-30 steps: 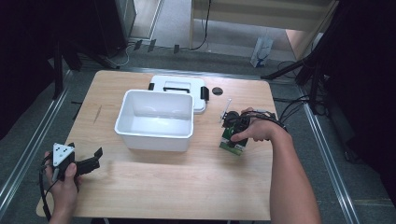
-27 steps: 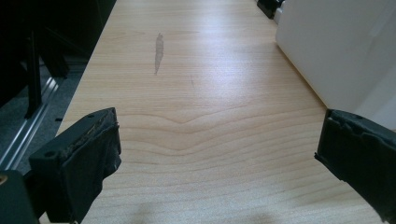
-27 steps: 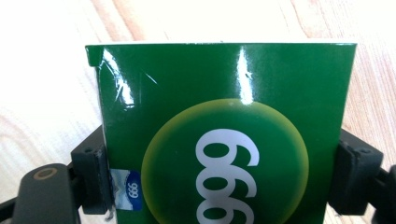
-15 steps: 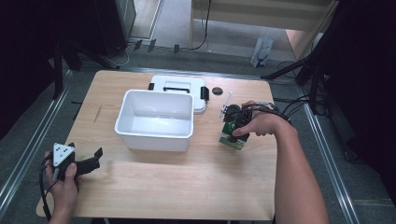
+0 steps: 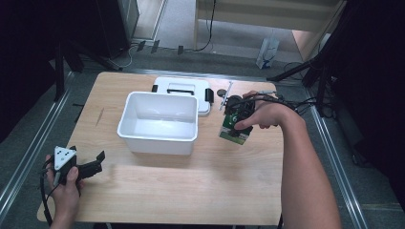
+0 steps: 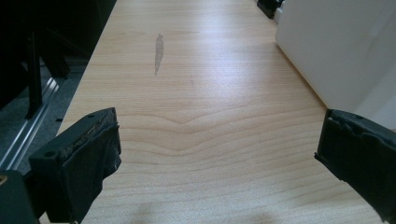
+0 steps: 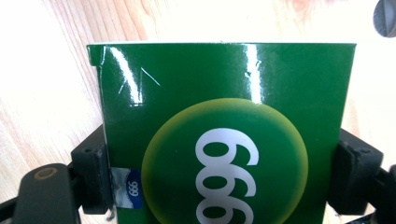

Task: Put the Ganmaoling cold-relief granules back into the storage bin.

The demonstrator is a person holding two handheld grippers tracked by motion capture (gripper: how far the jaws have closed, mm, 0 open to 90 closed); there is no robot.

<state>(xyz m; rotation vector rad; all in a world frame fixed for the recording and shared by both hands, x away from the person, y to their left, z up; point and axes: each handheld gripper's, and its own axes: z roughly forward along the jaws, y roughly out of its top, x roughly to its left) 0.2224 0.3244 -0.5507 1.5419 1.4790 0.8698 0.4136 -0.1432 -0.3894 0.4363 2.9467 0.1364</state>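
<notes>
Your right gripper clamps the green box; in the right gripper view the two black jaws press on its two opposite sides, and the box shows a yellow-green disc with white "999" print and a small blue label at one lower corner. In the high view the box hangs tilted under your right hand, over the right part of the table, just right of the white bin and clear of it. I cannot tell from the pictures whether the box's low end touches the wood.

Your left gripper sits near the near-left corner of the table, held in your left hand, grey three-cornered plate on top. Its jaws stand wide apart with nothing between them; the left gripper view shows bare wood between the pads, a dark streak on the wood farther off, and the bin's white wall at the right of that view.

The white bin stands mid-table, open side up, nothing visible inside. The white lid with black latches lies flat behind it, toward the far edge, touching or just behind the bin's far rim. A small dark round thing and a thin pale stick lie near the far edge, just right of the lid. Cables trail from the right gripper toward the table's right edge
</notes>
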